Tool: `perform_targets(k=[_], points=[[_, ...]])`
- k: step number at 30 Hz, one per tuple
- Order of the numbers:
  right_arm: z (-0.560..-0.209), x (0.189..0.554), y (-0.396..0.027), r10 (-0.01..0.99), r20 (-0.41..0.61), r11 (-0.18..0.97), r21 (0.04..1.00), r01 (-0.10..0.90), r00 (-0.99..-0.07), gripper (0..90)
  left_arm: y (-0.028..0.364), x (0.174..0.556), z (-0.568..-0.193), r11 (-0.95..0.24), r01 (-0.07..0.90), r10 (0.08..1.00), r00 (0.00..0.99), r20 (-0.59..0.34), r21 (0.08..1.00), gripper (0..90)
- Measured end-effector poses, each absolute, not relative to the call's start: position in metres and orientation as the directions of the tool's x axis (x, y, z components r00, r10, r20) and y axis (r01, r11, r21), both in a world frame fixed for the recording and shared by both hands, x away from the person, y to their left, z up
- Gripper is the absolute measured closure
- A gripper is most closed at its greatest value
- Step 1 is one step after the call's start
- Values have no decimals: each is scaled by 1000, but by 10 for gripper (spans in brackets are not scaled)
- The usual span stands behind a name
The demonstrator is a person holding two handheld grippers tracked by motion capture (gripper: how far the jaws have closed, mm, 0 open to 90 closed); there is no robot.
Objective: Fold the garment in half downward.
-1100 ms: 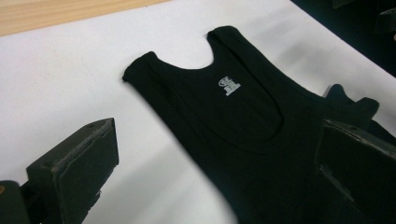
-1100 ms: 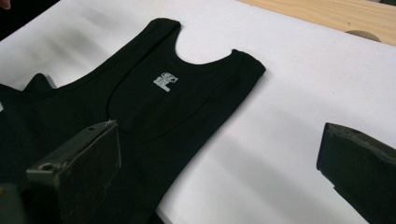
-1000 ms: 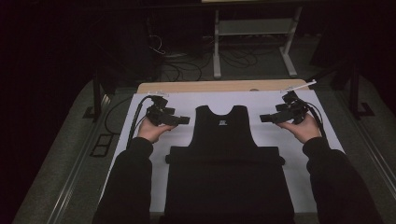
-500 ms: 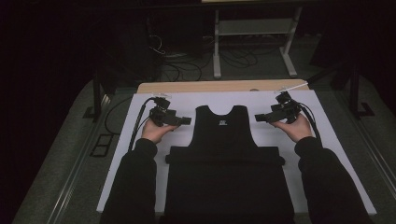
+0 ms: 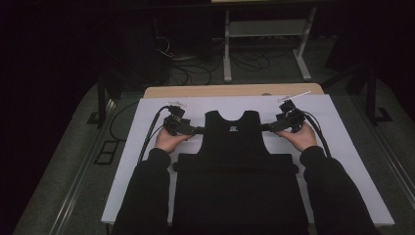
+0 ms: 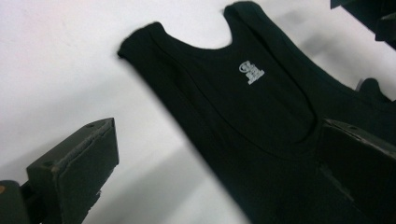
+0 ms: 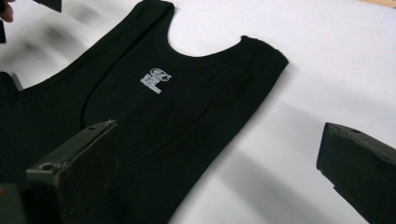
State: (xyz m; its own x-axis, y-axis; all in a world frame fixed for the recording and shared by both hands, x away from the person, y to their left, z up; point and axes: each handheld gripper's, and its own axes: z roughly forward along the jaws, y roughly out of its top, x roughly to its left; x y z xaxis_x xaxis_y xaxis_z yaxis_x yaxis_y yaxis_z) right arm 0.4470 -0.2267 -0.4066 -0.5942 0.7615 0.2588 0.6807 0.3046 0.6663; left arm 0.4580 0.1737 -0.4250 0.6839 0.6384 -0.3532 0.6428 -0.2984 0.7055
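Gaping jaws, seemingly straddling tank top [image 5: 234, 147] edges

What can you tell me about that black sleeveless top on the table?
The black tank top looks like soft ribbed knit, with a scooped neck, two broad shoulder straps and a small white printed mark below the neckline. It lies flat, straps pointing away from the person, on a white sheet that covers the table. A fold crosses its middle. The left tool and right tool sit open at its armhole edges, one jaw of each over the fabric.
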Motion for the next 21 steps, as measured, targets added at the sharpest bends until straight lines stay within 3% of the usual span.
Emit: perform_targets(k=[16,19,21], points=[[-429,451,-209,756,263,340,625,703,-599,0,158,460,-443,-321,653,613,695,-375,685,0],[-430,450,-207,747,265,349,624,699,-610,146,157,460,-444,-317,650,606,699,-380,691,33],[-432,450,-206,744,266,352,624,698,-613,141,156,460,-445,-318,647,601,703,-380,693,46]])
